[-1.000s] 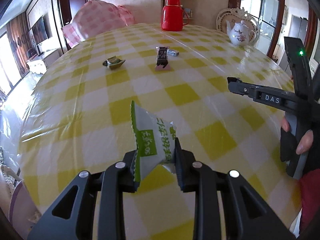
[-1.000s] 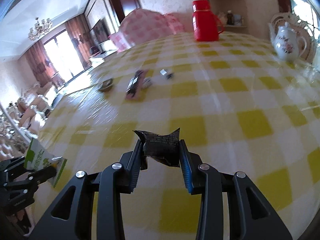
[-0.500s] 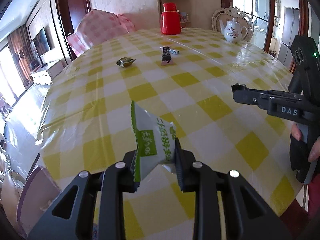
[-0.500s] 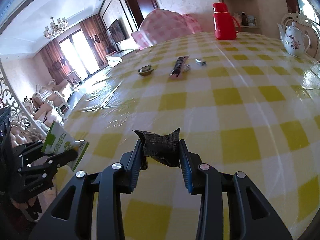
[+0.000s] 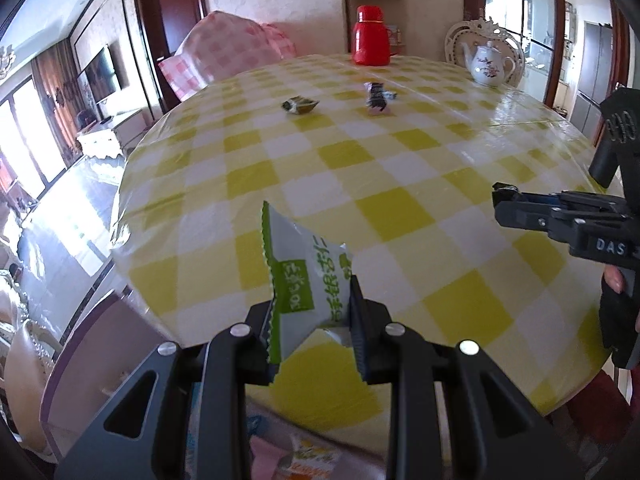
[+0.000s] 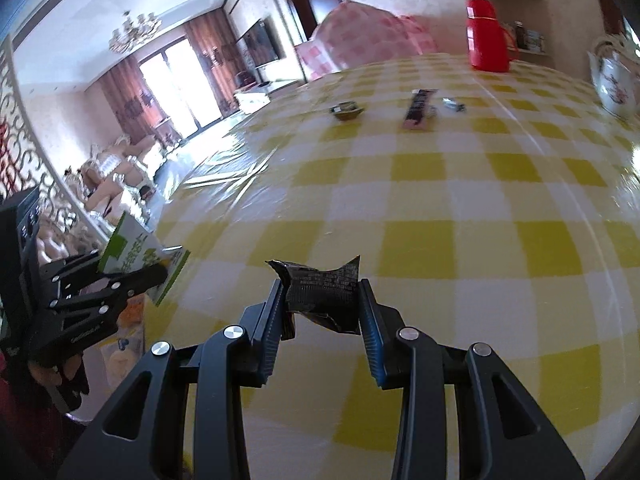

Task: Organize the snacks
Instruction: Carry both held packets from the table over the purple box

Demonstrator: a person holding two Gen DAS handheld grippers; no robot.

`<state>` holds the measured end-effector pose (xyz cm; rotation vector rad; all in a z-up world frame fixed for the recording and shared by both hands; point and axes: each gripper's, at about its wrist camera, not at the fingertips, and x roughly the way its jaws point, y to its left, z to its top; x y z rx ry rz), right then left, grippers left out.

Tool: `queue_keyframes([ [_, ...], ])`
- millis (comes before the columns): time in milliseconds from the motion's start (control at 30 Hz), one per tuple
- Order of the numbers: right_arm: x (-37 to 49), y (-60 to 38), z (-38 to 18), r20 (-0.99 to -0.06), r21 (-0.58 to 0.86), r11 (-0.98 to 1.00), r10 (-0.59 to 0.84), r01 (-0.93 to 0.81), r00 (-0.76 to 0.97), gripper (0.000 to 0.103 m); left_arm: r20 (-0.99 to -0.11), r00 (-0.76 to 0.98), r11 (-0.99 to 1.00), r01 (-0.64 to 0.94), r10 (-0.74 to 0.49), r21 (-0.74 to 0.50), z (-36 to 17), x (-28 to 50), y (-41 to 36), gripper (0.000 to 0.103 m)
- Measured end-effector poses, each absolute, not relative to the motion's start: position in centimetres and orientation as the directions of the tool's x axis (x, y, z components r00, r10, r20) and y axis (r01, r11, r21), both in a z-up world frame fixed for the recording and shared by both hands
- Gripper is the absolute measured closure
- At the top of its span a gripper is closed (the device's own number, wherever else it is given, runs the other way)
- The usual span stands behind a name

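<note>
Left claw (image 5: 312, 312) grips a green packet (image 5: 304, 280), right claw (image 6: 320, 304) a black wrapper (image 6: 324, 296); three snacks (image 5: 298, 105) remain near the thermos (image 5: 371, 36).

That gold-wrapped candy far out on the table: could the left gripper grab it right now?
Probably not. The left gripper is already shut on the green-and-white snack packet, and the gold-wrapped candy lies far across the checked table.

I'm seeing a green-and-white snack packet (image 5: 308, 280) standing upright and a crumpled black wrapper (image 6: 324, 296), both lifted; a dark bar (image 6: 418, 109), a gold-green candy (image 5: 298, 105) and possibly a small silver sweet (image 6: 454, 105) are lying far across the table.
</note>
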<state>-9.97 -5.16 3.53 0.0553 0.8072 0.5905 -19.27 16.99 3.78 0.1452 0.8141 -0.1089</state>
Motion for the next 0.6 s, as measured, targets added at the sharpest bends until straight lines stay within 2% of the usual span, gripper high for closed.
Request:
queue_keyframes([
  [400,-14.0,3.7,4.5,-0.679,0.191,0.738,0.575,-0.647,0.456,0.067,-0.730,0.682,0.989,0.086,0.029,0.120,3.7,-21.9,22.4,0.075],
  [600,-16.4,8.9,4.7,-0.690,0.155,0.651,0.610,-0.743,0.390,0.067,-0.747,0.656,0.982,0.050,0.106,0.184,3.3,-23.5,25.8,0.075],
])
